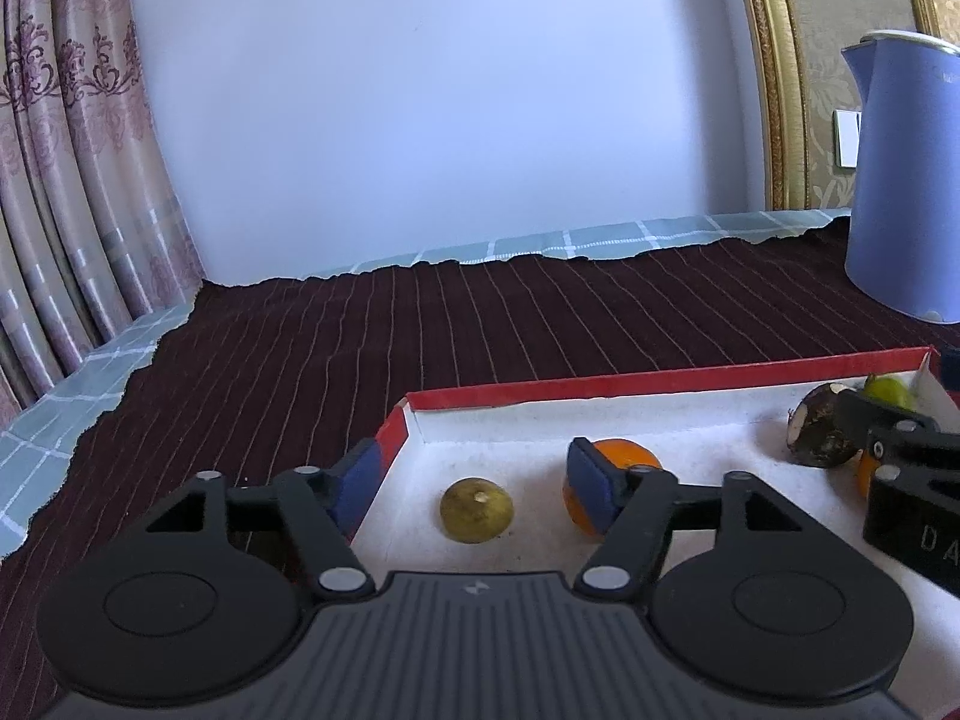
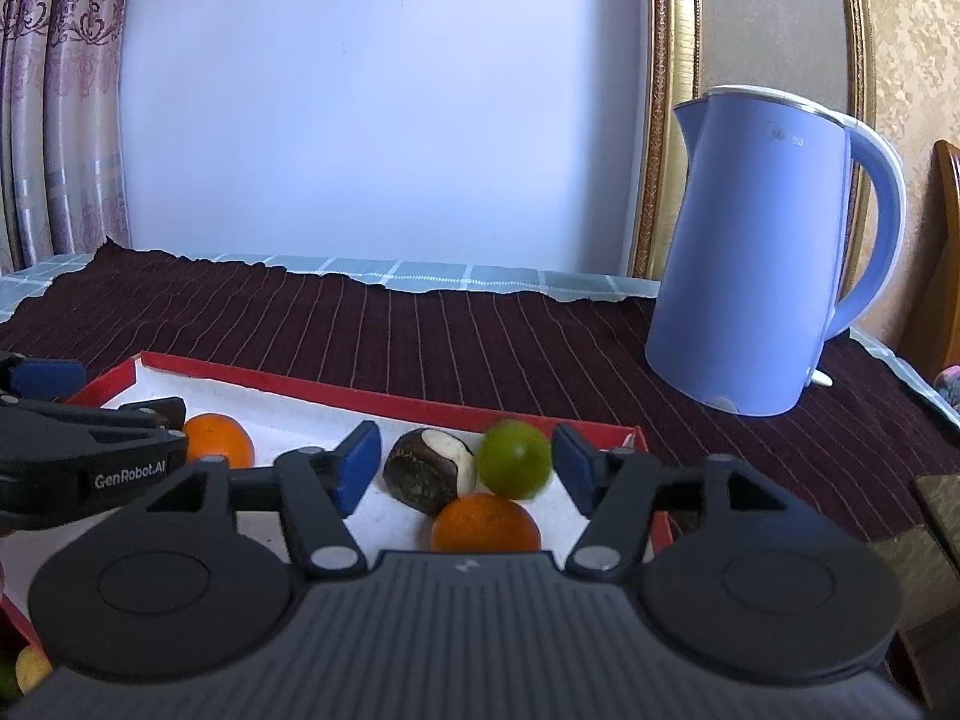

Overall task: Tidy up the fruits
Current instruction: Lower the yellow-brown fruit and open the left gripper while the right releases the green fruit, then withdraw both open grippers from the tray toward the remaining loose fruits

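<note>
Both the left gripper (image 1: 474, 480) and right gripper (image 2: 467, 468) gape wide and empty over the tray (image 2: 384, 399); the lime (image 2: 516, 459), small, smooth and prone to roll, wants gripping across its middle.

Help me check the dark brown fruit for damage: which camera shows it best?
Right wrist view: the brown fruit lies whole between the open right claw fingers, white patch visible. Left wrist view shows it at the edge, partly hidden.
</note>
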